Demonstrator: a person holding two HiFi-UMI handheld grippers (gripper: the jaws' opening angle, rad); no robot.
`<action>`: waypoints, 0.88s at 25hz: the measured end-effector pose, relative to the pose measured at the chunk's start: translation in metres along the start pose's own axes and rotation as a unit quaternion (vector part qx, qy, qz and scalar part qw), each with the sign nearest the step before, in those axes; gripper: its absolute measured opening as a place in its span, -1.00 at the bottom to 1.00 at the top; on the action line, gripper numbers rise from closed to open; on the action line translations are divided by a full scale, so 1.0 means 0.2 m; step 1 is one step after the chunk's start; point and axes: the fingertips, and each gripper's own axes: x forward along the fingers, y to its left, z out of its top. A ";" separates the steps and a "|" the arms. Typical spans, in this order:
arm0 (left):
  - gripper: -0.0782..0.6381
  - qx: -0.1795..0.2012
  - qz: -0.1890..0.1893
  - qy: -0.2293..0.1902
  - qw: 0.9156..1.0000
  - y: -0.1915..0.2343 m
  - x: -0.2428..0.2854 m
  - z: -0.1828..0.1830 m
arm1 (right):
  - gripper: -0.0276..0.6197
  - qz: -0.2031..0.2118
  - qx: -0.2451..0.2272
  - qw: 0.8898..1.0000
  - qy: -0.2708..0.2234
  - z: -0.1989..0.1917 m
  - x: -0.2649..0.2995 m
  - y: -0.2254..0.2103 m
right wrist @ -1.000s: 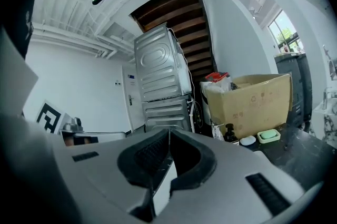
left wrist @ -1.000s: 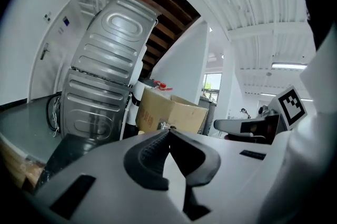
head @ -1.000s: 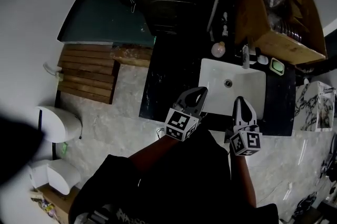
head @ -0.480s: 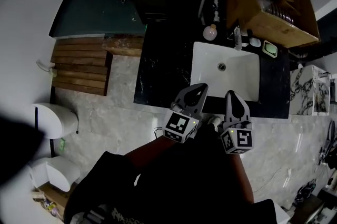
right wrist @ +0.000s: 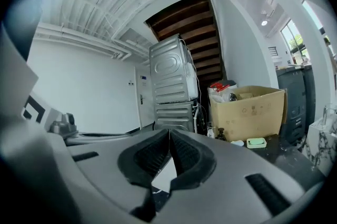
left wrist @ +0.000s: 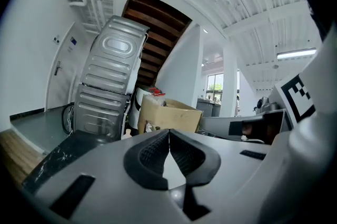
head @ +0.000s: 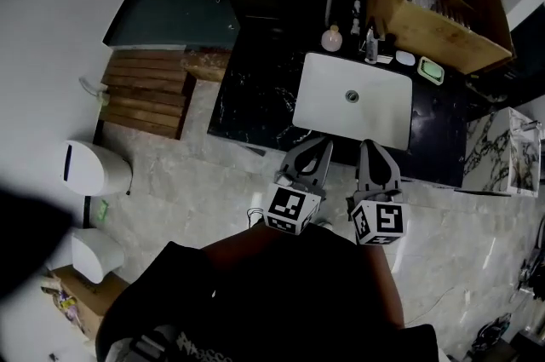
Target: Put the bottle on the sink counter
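The left tongs (head: pixel 317 149) and right tongs (head: pixel 373 149), both shut and empty, have drawn back from the white rectangular sink (head: pixel 328 100). The round pale-pink bottle (head: pixel 331 37) stands behind it on the black tabletop (head: pixel 255 100), so the placing seems done.

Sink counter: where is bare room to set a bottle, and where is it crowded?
Bare: the black counter left of the white basin, and the strip right of it. Crowded: behind the basin, with small bottles and soap dishes.

Cardboard box (head: pixel 419 26) top right, contents unclear; wooden slat platform (head: pixel 143 103) left; white bin, possibly, (head: pixel 95 169) below it.
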 end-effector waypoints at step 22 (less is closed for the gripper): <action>-0.74 0.047 0.038 -0.016 0.998 -0.72 -0.37 -0.04 | -0.80 0.010 -0.021 1.000 0.000 -0.11 -0.79 0.00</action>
